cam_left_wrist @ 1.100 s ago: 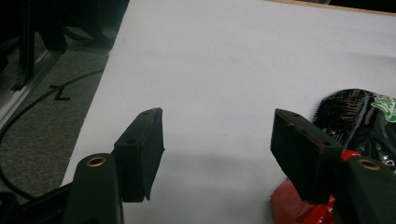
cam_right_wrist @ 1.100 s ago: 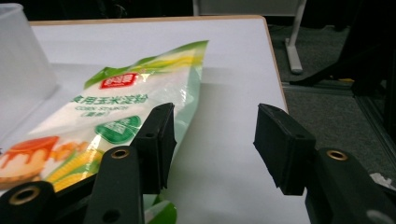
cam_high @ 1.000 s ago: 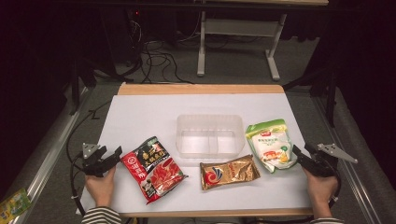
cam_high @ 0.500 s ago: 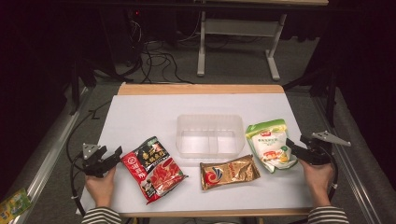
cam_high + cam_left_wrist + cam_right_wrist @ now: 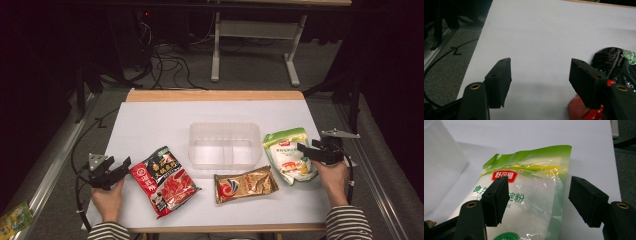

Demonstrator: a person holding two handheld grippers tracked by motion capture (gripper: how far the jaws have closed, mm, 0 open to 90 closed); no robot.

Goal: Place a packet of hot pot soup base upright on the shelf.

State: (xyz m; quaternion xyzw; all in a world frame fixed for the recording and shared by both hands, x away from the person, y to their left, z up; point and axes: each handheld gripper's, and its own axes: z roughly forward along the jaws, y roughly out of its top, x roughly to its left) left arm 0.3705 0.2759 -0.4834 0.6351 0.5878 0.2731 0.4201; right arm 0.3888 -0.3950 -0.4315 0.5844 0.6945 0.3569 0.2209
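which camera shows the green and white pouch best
The right gripper view: the green and white pouch lies close up, its label readable. The high view shows its whole outline, small, beside the clear container.

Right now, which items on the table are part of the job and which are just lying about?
In play:
- green-and-white pouch, between the open jaws of the right tool, which have just been opening
- clear bin, probably where the packets go

Idle for now:
- red-and-black packet, beside the open left tool
- gold packet
- cables on the floor
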